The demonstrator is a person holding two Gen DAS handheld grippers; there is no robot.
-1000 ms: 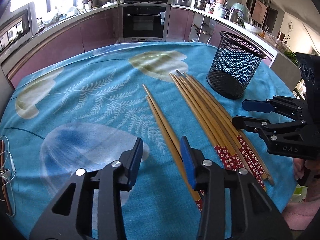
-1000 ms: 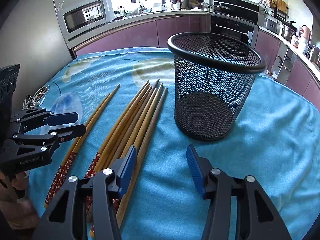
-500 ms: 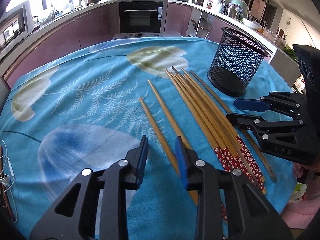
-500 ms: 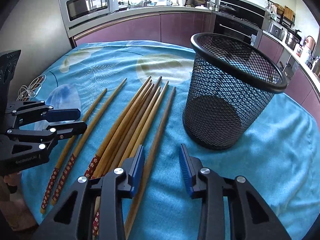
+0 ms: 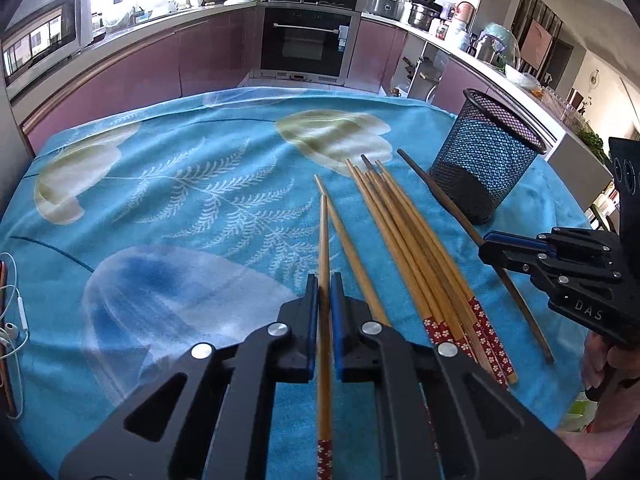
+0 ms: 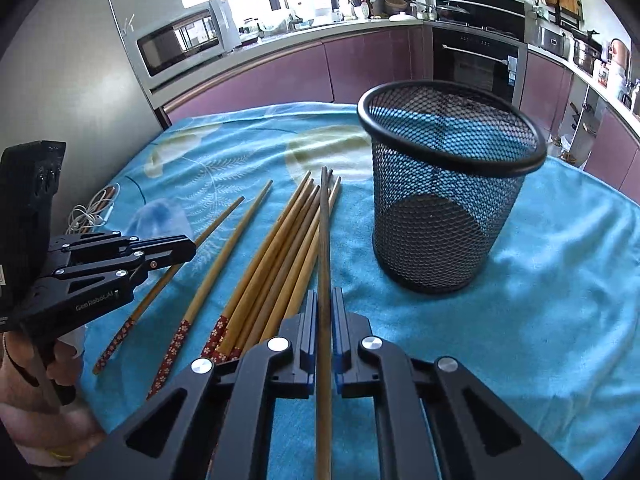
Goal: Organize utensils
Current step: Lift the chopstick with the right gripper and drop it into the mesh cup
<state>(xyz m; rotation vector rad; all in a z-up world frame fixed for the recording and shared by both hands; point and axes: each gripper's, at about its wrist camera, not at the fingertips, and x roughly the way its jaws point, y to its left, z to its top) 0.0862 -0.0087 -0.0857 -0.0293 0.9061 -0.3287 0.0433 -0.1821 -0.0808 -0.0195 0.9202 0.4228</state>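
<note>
Both grippers had just gripped chopsticks on the bench. The left gripper point(image 5: 325, 292) was clamped on a light chopstick point(image 5: 324, 240); the right gripper point(image 6: 325, 308) on a dark chopstick point(image 6: 324, 232). Next, each likely needed lifting and dropping into the mesh cup point(image 6: 448, 200) near the far right edge.

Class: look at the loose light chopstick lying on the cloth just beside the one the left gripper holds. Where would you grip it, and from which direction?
Probably mid-shaft on the loose light chopstick, coming down from above with the fingers straddling it crosswise. It lies flat on the tablecloth, apart from the bundle of chopsticks, so both sides have room. The left gripper already holds its neighbour that way.
</note>
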